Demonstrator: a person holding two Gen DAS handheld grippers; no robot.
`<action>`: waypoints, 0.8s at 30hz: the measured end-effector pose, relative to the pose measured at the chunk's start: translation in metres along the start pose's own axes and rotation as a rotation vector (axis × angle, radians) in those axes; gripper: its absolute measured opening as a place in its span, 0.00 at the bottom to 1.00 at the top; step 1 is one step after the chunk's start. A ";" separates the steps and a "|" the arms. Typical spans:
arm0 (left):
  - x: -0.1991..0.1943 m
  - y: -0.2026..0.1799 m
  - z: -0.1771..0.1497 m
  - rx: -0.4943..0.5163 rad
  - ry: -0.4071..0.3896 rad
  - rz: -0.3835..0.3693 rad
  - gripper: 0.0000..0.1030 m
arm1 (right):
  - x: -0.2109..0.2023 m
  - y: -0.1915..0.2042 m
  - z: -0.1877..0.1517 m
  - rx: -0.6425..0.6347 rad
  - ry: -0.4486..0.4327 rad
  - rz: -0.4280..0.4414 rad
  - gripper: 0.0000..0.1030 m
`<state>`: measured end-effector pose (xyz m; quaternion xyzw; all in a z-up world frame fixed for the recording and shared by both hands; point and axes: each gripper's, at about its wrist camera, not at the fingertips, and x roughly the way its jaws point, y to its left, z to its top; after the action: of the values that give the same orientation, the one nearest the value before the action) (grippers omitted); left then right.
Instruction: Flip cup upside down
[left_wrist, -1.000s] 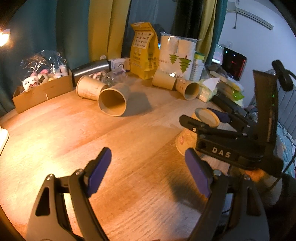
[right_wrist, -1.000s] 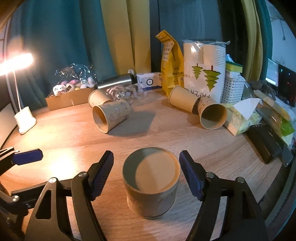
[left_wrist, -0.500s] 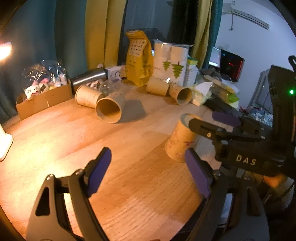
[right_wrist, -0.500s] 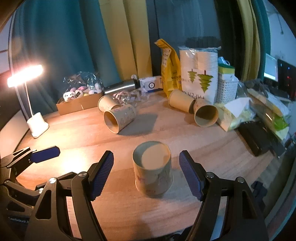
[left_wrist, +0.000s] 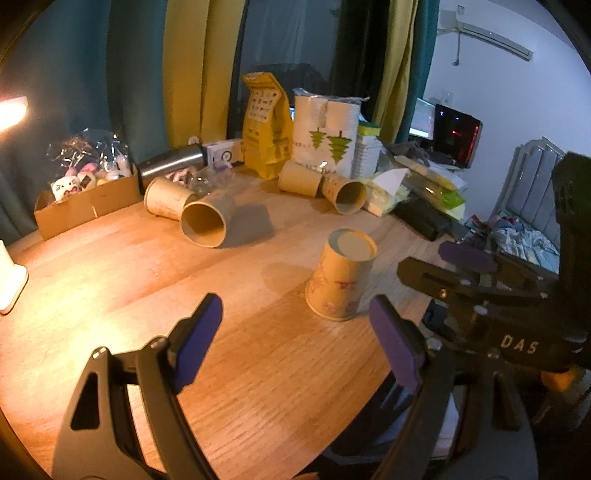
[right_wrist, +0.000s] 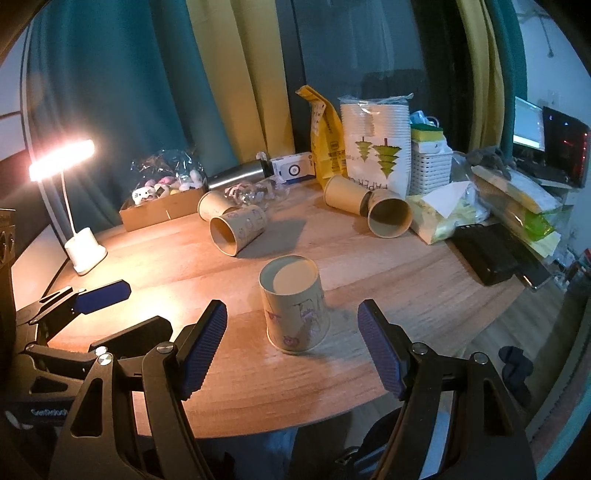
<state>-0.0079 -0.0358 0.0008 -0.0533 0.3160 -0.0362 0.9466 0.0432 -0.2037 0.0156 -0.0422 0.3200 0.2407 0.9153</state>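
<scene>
A paper cup (left_wrist: 341, 275) with cartoon prints stands upside down on the wooden table (left_wrist: 110, 273), base up; it also shows in the right wrist view (right_wrist: 293, 306). My right gripper (right_wrist: 291, 347) is open and empty, its fingers behind the cup and apart from it. My left gripper (left_wrist: 295, 339) is open and empty, to the left of the cup. In the left wrist view the right gripper's body (left_wrist: 480, 295) sits to the right of the cup.
Several more paper cups (right_wrist: 236, 230) lie on their sides toward the back. Behind them are a cardboard box of toys (right_wrist: 162, 203), a steel flask (right_wrist: 236, 175), a yellow bag (right_wrist: 325, 144), a pack of cups (right_wrist: 376, 147) and tissues (right_wrist: 447, 210). A lit lamp (right_wrist: 74, 206) stands at left.
Both grippers have drawn back from the table. The right gripper's fingers, which were either side of the upside-down cup, are now behind it. The cup stays standing.
</scene>
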 end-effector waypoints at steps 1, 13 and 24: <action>-0.001 0.000 0.000 -0.002 0.001 0.008 0.81 | -0.001 0.000 0.000 0.000 0.001 0.001 0.74; -0.010 0.023 -0.002 -0.051 0.002 0.135 0.81 | -0.012 0.009 -0.004 -0.010 0.007 0.014 0.74; -0.004 0.032 0.002 -0.067 0.007 0.176 0.81 | -0.009 0.012 -0.003 -0.010 0.023 0.009 0.74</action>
<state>-0.0089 -0.0034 0.0006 -0.0570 0.3236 0.0575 0.9427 0.0295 -0.1973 0.0200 -0.0481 0.3293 0.2462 0.9103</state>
